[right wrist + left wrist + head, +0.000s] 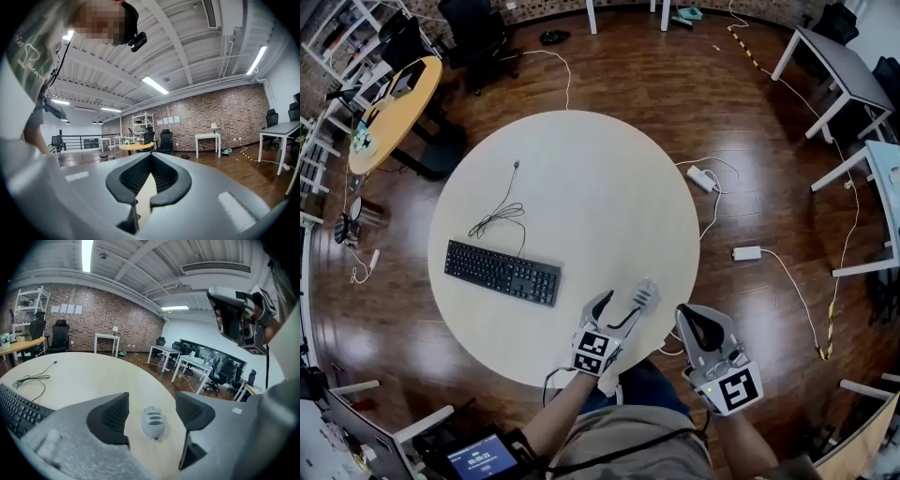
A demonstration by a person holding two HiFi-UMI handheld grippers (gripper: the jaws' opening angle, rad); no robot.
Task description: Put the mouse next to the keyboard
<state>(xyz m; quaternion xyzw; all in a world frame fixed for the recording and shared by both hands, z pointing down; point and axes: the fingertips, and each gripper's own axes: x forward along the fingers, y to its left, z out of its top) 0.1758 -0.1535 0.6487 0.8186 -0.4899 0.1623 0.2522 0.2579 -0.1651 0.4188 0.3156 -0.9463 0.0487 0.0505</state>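
Observation:
A grey mouse [646, 293] [153, 422] lies on the round white table [600, 169] close to its near right edge. My left gripper [620, 307] [151, 413] is open, and the mouse sits between its two dark pads [110, 416] without touching either. The black keyboard [502, 272] [18, 411] lies well to the left of the mouse. My right gripper [702, 329] [151, 155] is shut with nothing in it. It is held off the table's near edge by the person's body, and it also shows raised in the left gripper view [236, 315].
A thin black cable [499, 216] [30, 379] coils on the table behind the keyboard. On the wooden floor lie a white power strip [700, 177] and an adapter [747, 252] with cords. A wooden round table [394, 108] stands far left, and white desks [839, 75] at the right.

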